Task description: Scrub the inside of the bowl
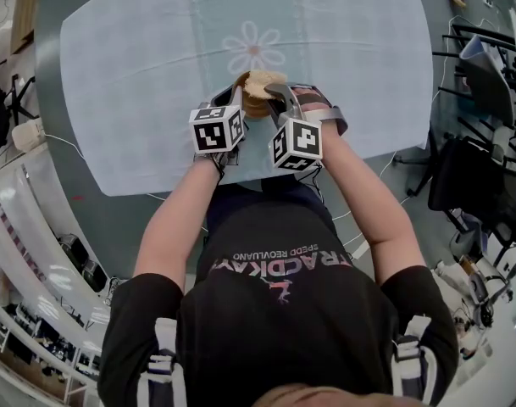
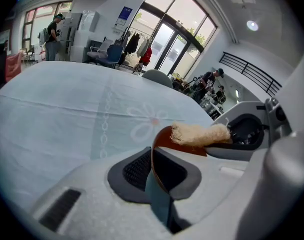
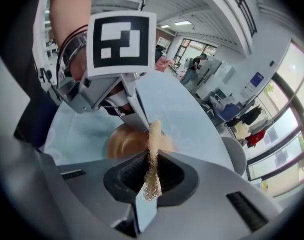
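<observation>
A brown bowl (image 1: 252, 106) sits on the pale tablecloth (image 1: 139, 83), just in front of the person. My left gripper (image 1: 239, 102) is shut on its near rim; in the left gripper view the thin bowl (image 2: 163, 135) wall runs down between the jaws of the left gripper (image 2: 154, 173). My right gripper (image 1: 280, 100) is shut on a tan fibrous scrubber (image 1: 259, 84). In the right gripper view the scrubber (image 3: 152, 156) stands pinched between the jaws of the right gripper (image 3: 151, 178), its top over the bowl (image 3: 123, 142). The scrubber (image 2: 197, 133) lies across the bowl's inside.
The cloth carries a flower print (image 1: 254, 49) beyond the bowl and covers a grey oval table (image 1: 50, 100). Chairs and bags (image 1: 478, 151) crowd the floor at the right; cables and shelving (image 1: 37, 227) line the left. People stand far off in the room.
</observation>
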Demonstrator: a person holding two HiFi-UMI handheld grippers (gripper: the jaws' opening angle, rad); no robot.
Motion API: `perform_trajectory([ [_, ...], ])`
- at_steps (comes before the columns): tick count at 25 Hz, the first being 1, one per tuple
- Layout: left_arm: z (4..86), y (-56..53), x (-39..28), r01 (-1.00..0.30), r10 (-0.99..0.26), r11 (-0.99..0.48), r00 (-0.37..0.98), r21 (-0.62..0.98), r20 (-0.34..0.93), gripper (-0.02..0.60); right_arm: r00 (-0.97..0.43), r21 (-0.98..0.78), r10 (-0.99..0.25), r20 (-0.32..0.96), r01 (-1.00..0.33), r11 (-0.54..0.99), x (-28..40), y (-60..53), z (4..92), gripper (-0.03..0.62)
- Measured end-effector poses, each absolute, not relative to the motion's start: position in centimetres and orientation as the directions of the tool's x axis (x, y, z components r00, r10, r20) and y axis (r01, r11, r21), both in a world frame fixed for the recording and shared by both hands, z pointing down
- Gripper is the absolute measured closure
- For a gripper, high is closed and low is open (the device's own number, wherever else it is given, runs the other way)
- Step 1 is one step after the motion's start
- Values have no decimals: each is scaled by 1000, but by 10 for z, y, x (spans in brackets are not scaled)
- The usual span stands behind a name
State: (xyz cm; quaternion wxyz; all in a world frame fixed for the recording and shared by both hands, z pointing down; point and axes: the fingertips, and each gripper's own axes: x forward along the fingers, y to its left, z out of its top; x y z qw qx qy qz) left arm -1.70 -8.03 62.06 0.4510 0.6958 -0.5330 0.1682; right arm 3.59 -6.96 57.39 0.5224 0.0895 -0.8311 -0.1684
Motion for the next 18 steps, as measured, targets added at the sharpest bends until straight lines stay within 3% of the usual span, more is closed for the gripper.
perform_trajectory([
  [9, 589, -83, -8, -934, -634, -206, 353, 291, 688, 549, -347, 490, -391, 852, 269, 829, 38, -71, 585, 562],
  [18, 567, -83, 1, -932, -679, -335, 341, 139, 651, 541, -249, 452, -402, 881, 193, 871, 44, -74, 590, 562],
])
